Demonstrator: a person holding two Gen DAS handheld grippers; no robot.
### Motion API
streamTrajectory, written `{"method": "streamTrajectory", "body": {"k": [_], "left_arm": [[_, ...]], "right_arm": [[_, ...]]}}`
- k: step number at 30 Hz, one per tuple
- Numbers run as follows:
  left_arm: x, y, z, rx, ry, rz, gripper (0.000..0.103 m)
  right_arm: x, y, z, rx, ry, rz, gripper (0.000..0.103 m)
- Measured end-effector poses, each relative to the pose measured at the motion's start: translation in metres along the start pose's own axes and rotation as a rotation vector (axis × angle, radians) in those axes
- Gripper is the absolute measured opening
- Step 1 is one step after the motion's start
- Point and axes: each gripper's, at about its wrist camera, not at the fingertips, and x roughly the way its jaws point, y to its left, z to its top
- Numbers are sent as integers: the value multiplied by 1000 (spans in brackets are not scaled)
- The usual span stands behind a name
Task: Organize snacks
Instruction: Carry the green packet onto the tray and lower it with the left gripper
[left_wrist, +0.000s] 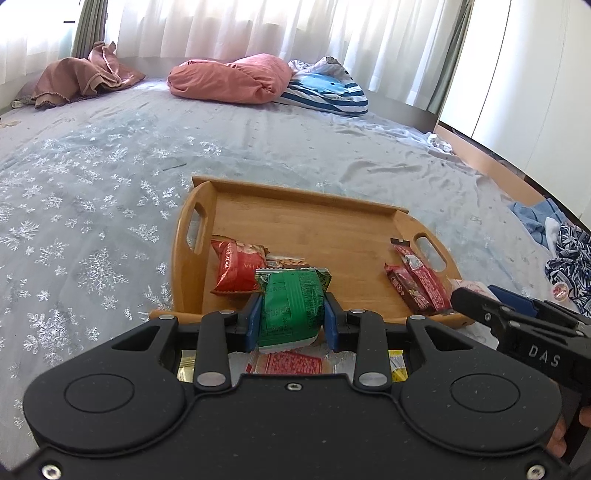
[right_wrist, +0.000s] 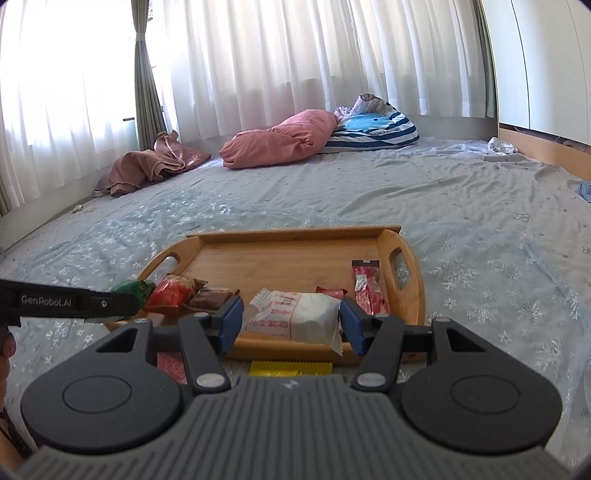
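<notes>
A wooden tray (left_wrist: 303, 221) (right_wrist: 280, 254) lies on the bed. My left gripper (left_wrist: 293, 312) is shut on a green snack packet (left_wrist: 291, 306) over the tray's near edge; the packet also shows in the right wrist view (right_wrist: 131, 288). My right gripper (right_wrist: 291, 319) is shut on a white snack packet (right_wrist: 299, 315) above the tray's near edge. In the tray lie a red bag (left_wrist: 236, 267) (right_wrist: 170, 291), a brown packet (right_wrist: 210, 297) and red bars (left_wrist: 417, 280) (right_wrist: 367, 288).
More packets lie on the bed under the grippers: a red-printed one (left_wrist: 291, 363) and yellow ones (left_wrist: 398, 367) (right_wrist: 290, 368). Pink and striped pillows (left_wrist: 236, 79) (right_wrist: 280, 138) sit at the far end. Clothes (left_wrist: 565, 254) lie at the right.
</notes>
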Motion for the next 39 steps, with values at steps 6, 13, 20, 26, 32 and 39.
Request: {"method": "streamTrajectory", "body": {"k": [6,13,20,26,32,39], "left_arm": [[10,0,9,0,-1,2,32],[30,11,28,-37,-5,4,32],[54,15,48,-41,-12,13,32],[78,13,54,-44,19,20,32],[89,-8,48,-14,42,-34,32],[104,-25,48,-12,69,-57,32]], "right_arm": [[13,-13,13,43,11,7,60],[35,-28,30,62,30,-4,60],[59,-35,42,77,62,9,60],[77,-23,38,45,87,46,60],[91,-4,19,-30,111,60,60],[98,11,3,-126,133,60,60]]}}
